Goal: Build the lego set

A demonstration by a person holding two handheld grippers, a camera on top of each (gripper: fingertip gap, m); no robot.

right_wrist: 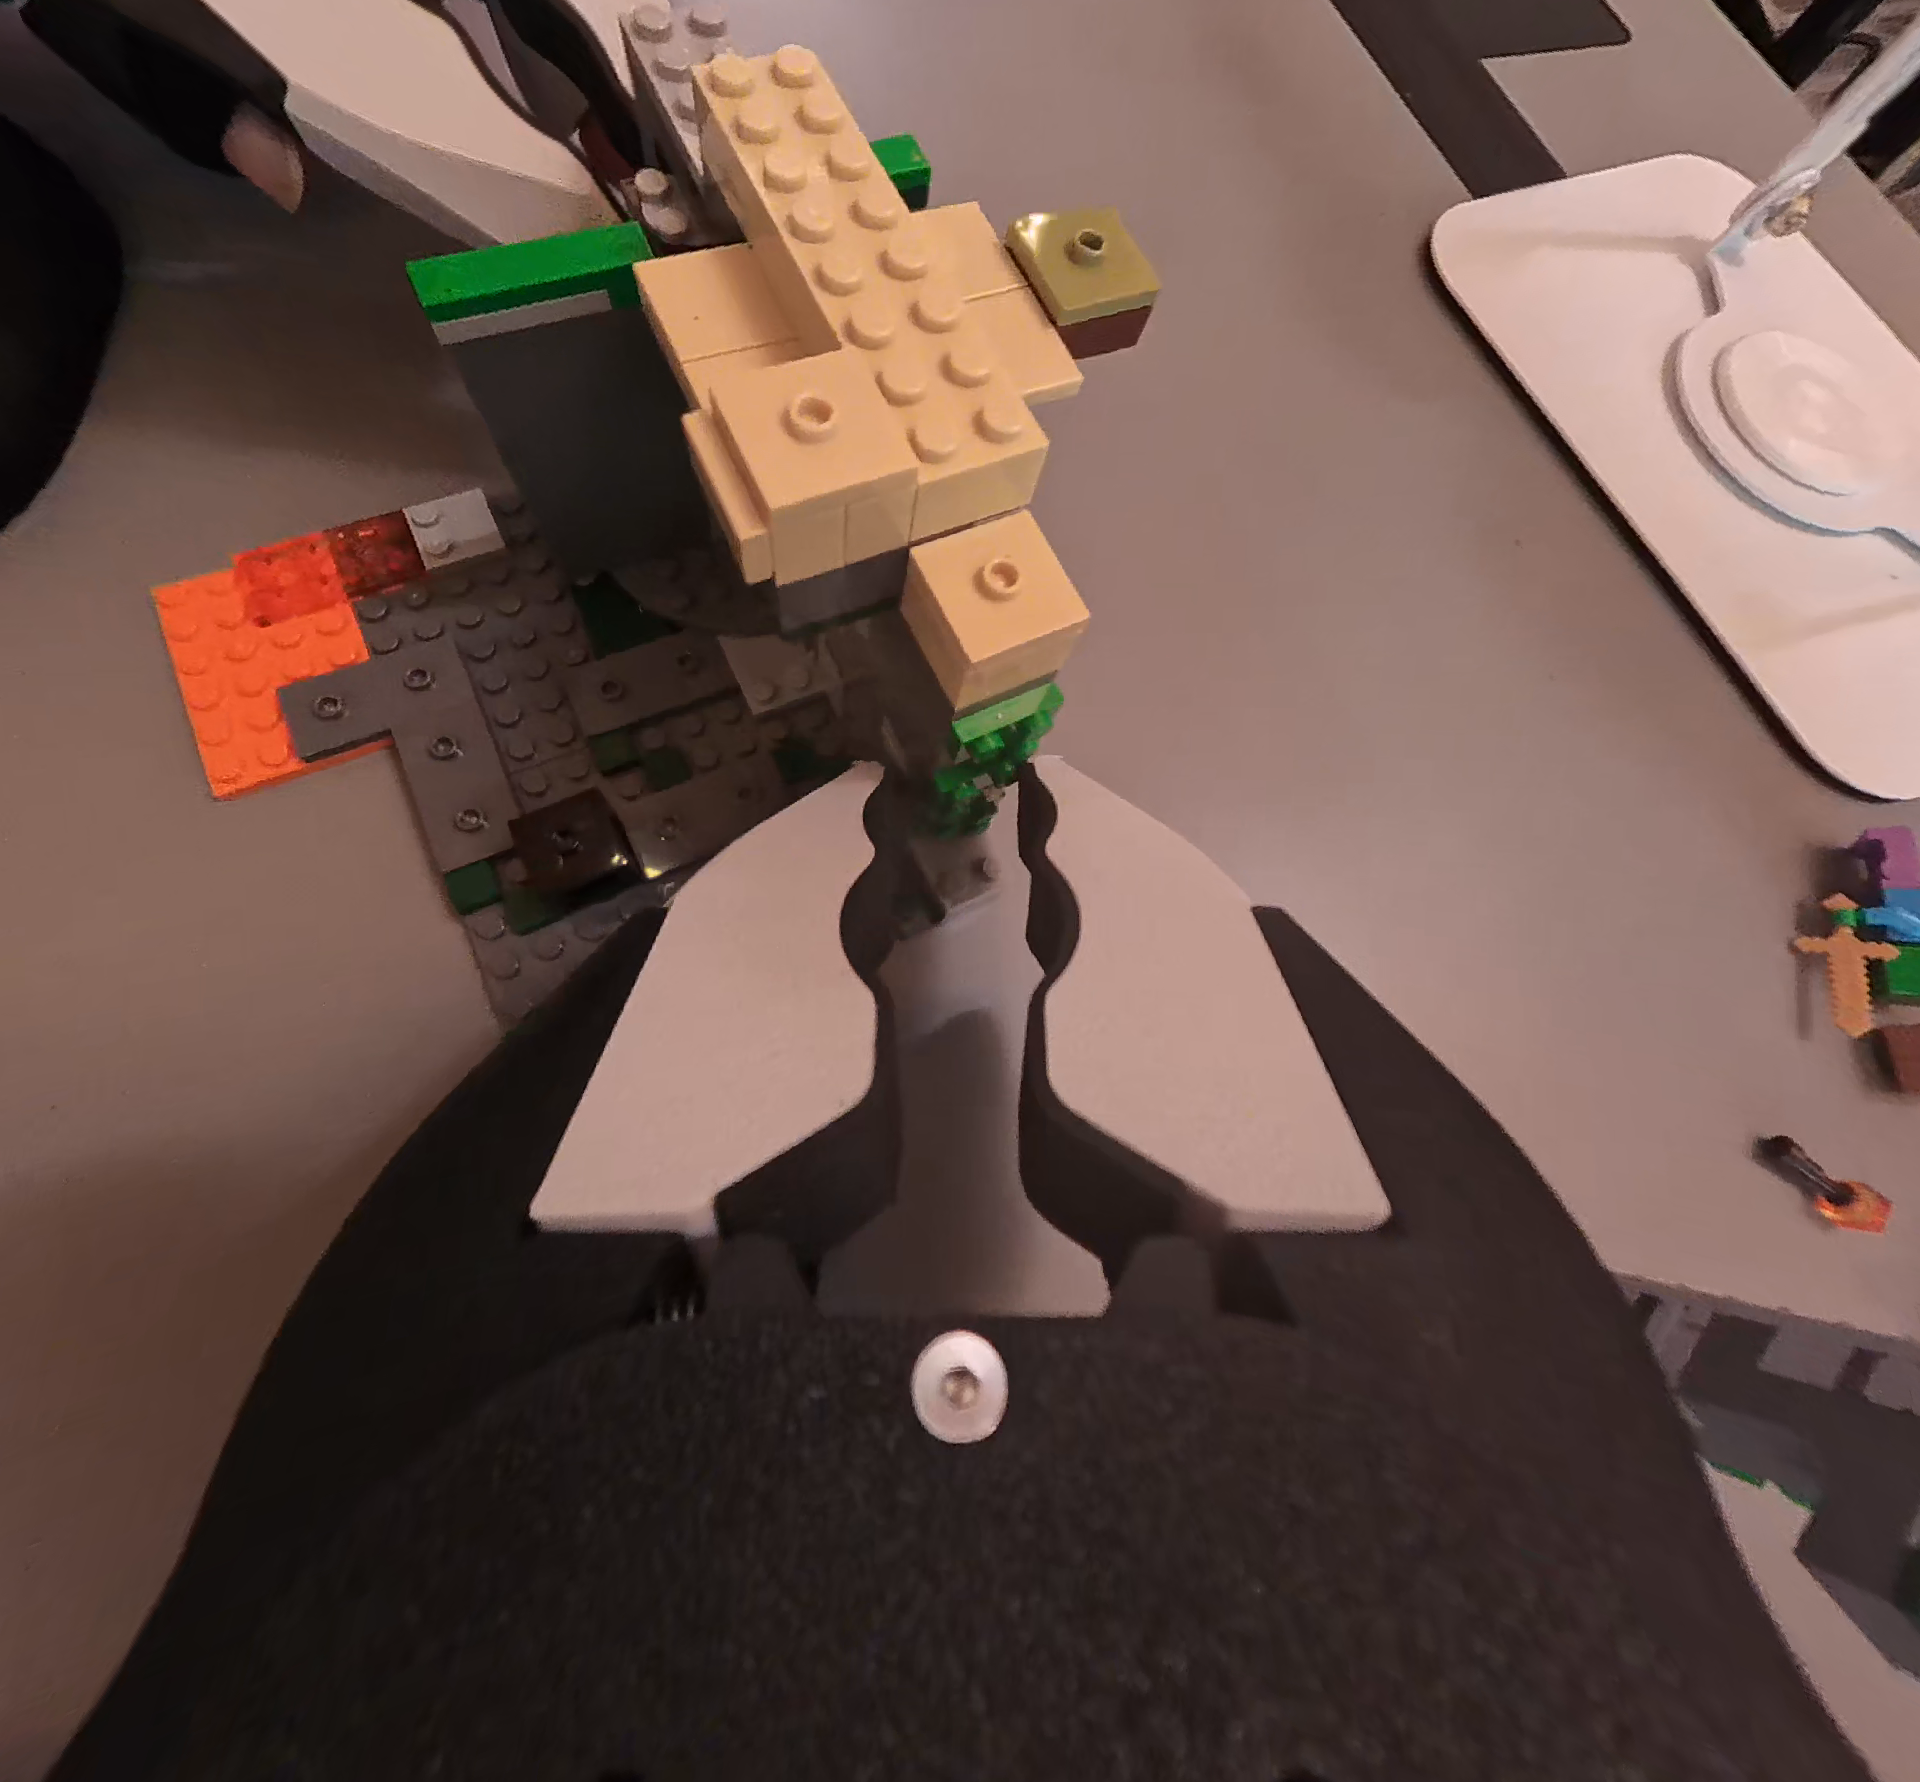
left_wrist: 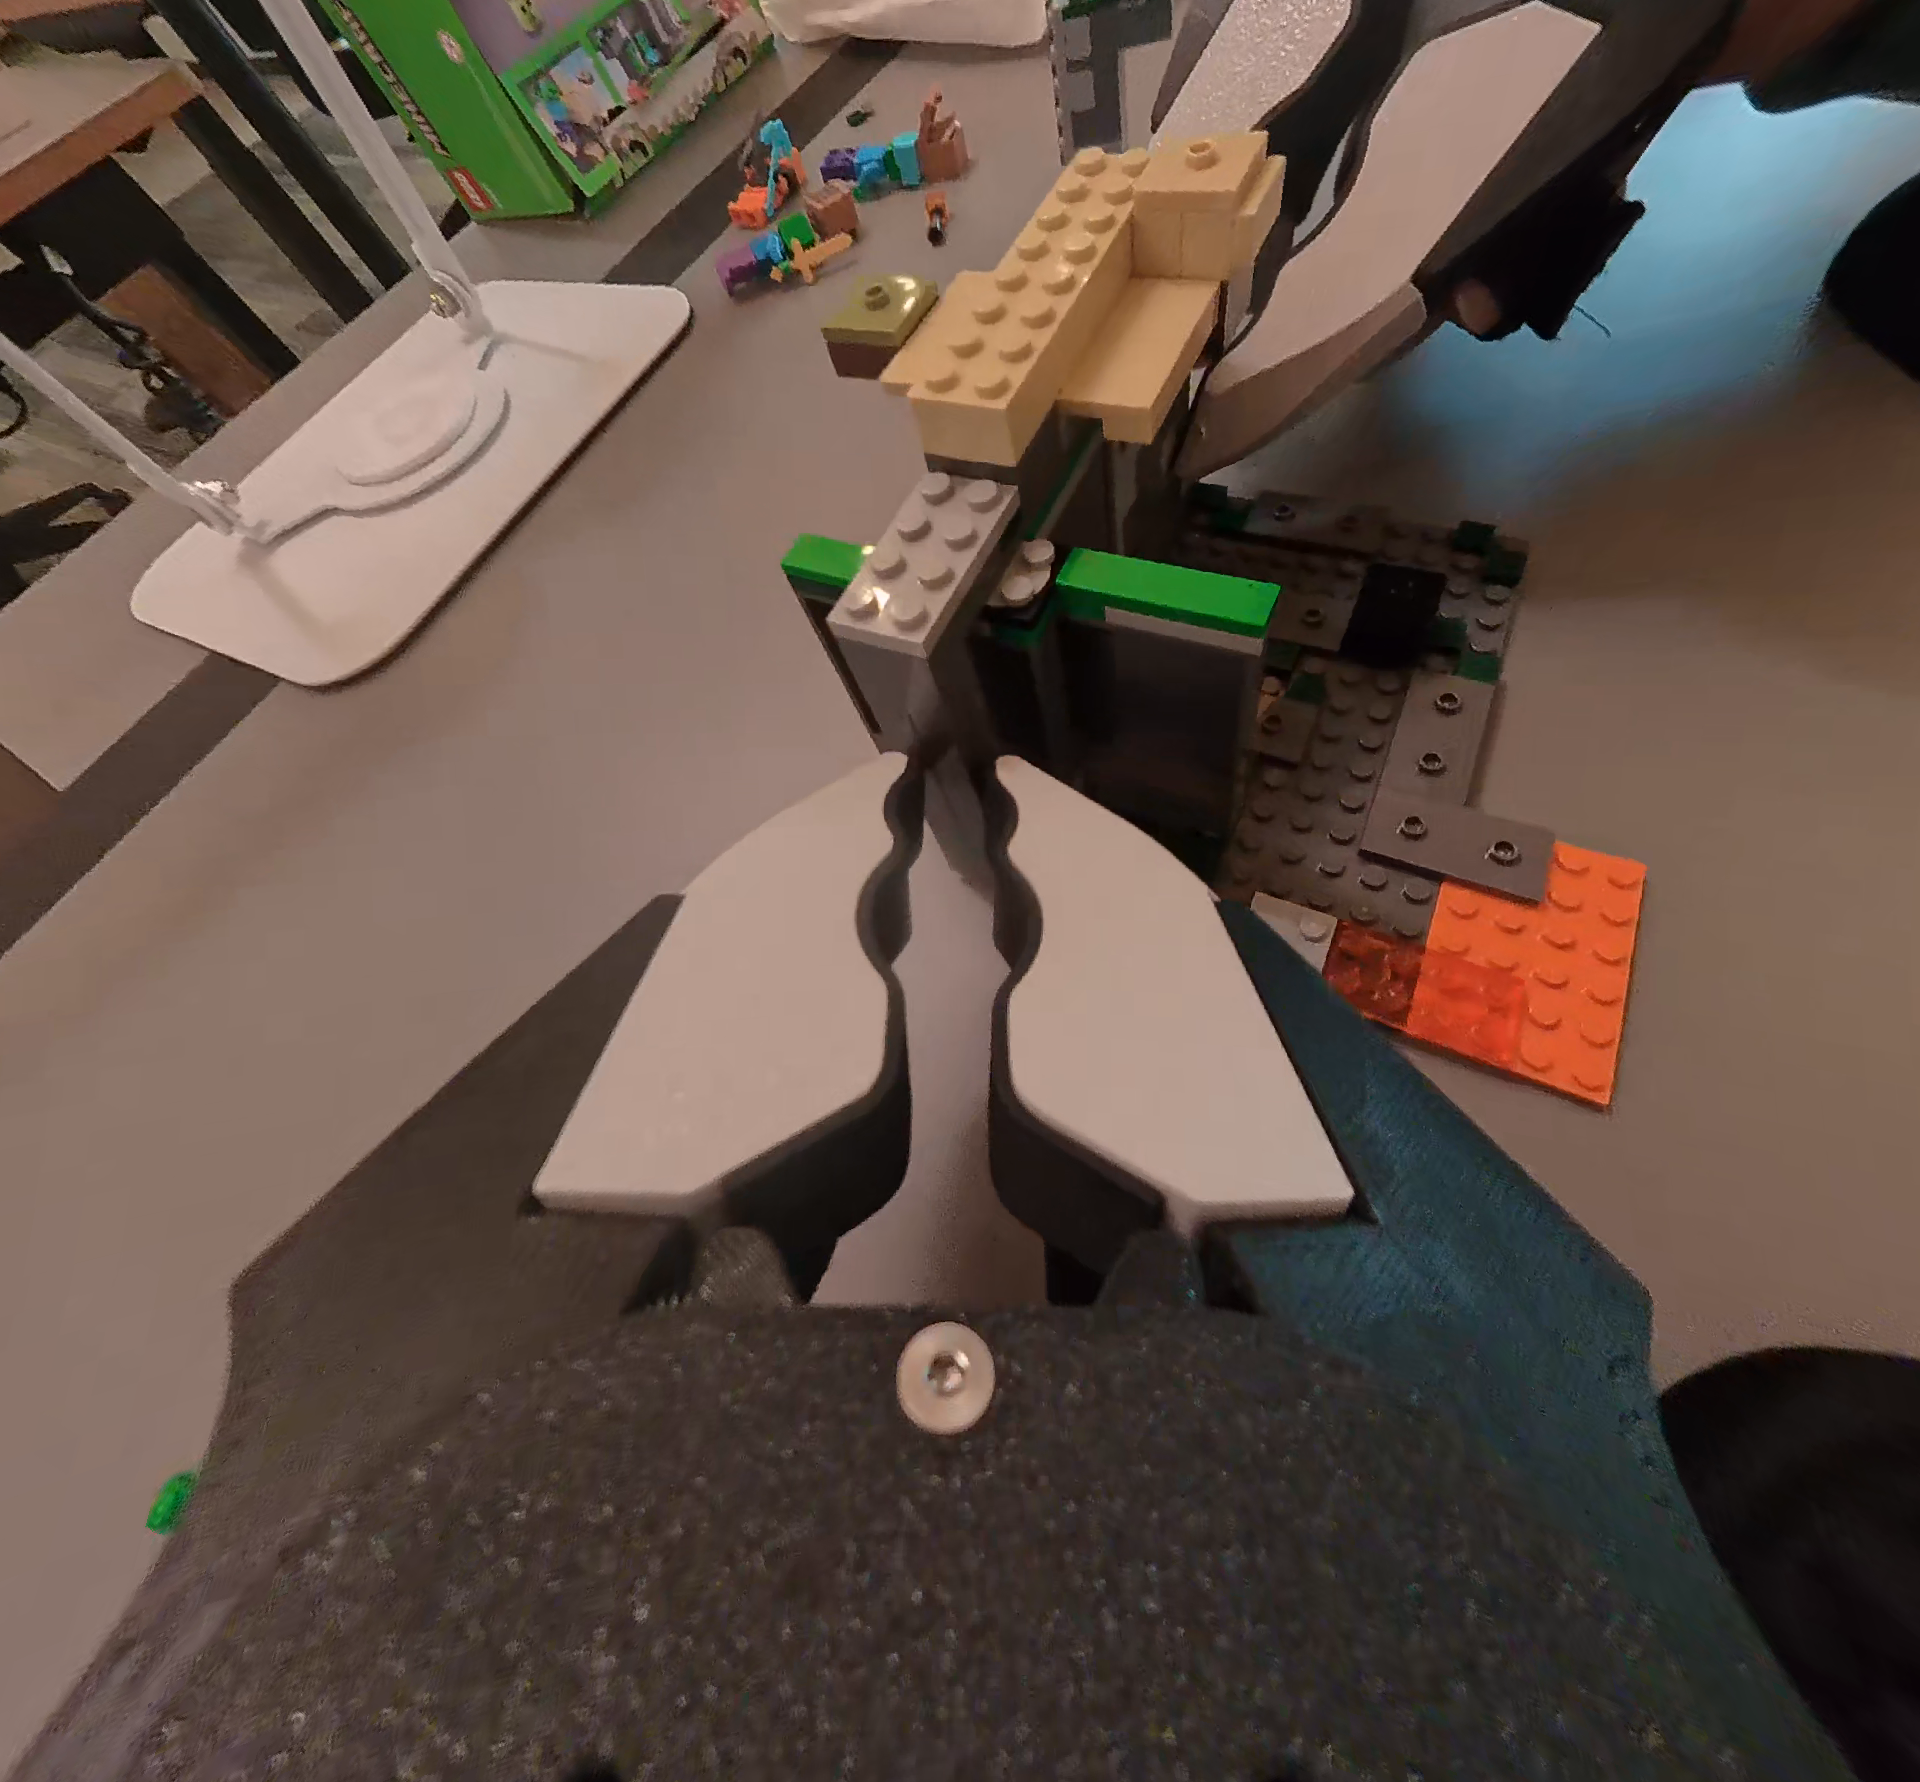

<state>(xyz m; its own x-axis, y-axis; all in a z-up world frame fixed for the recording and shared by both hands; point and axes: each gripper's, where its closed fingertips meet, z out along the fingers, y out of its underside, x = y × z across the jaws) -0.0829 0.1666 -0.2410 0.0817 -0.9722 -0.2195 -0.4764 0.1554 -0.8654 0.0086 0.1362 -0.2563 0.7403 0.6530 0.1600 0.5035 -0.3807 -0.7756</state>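
Our left tongs [left_wrist: 948, 776] pinch the lego tower [left_wrist: 1049, 444] wall steady, while our right tongs [right_wrist: 951, 782] clamp its opposite base.

Lego tower [left_wrist: 1049, 527] stands between the two grippers on the table [left_wrist: 520, 797].

Just ahead of the left gripper [left_wrist: 951, 776] the tower rises from the baseplate [left_wrist: 1455, 797], which spreads to the right of its jaws. The right gripper [right_wrist: 951, 787] meets the tower from the opposite side. Behind the tower, left of the left jaws, lie loose pieces [left_wrist: 821, 205], then the box [left_wrist: 540, 18]; the stand [left_wrist: 416, 465] is farther left.
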